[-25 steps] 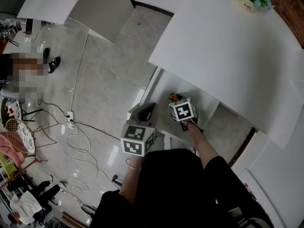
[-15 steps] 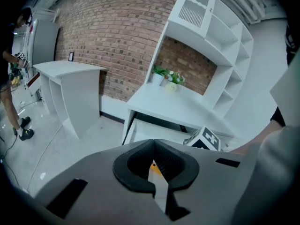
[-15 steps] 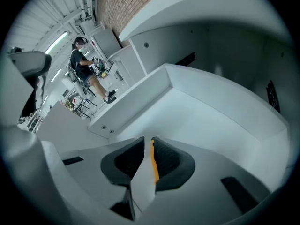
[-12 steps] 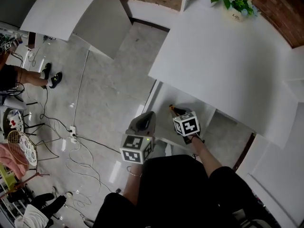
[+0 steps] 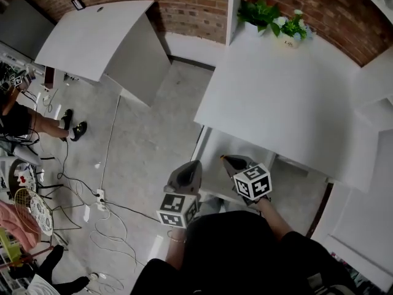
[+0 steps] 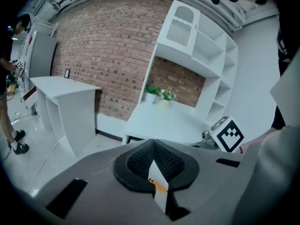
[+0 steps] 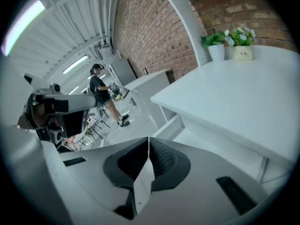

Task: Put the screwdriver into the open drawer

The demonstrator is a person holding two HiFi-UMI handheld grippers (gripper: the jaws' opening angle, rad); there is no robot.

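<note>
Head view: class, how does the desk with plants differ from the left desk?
The plant desk carries potted plants at its back edge; the left desk shows none. The plant desk adjoins tall shelves; the left desk does not. Both are white, by the brick wall.

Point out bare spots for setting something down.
The big white desk is bare, save potted plants at its far edge by the brick wall. The smaller desk at left is bare too. Cables crowd the floor at lower left.
</note>
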